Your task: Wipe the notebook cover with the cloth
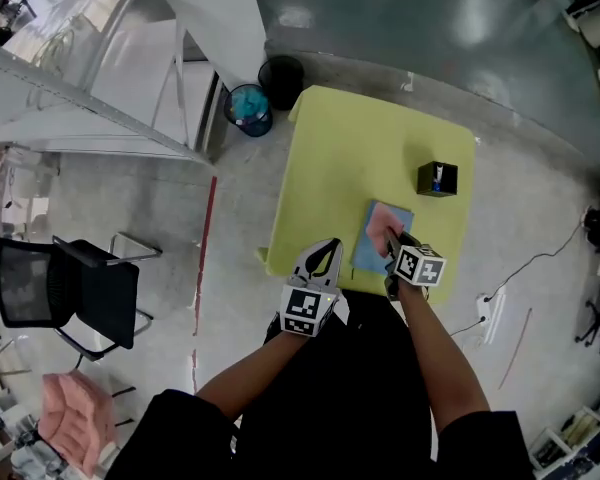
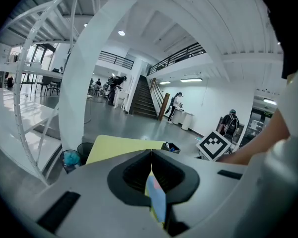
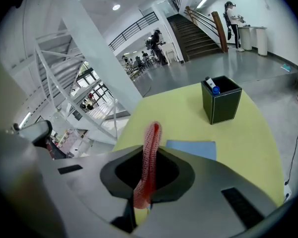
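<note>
Below, the blue notebook (image 1: 366, 256) lies flat near the front edge of the yellow-green table (image 1: 350, 148). Over it, the right gripper (image 1: 395, 245) is clamped on a pink cloth (image 3: 150, 155), which rests on the cover. Just left, the left gripper (image 2: 151, 153) hovers at the table's edge, jaws pressed together on nothing. A black pen holder (image 3: 221, 103) stands farther back.

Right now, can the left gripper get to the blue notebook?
Probably yes: the left gripper, shut and empty, is beside the notebook, only bare table between. The right gripper holds the cloth over it.
</note>
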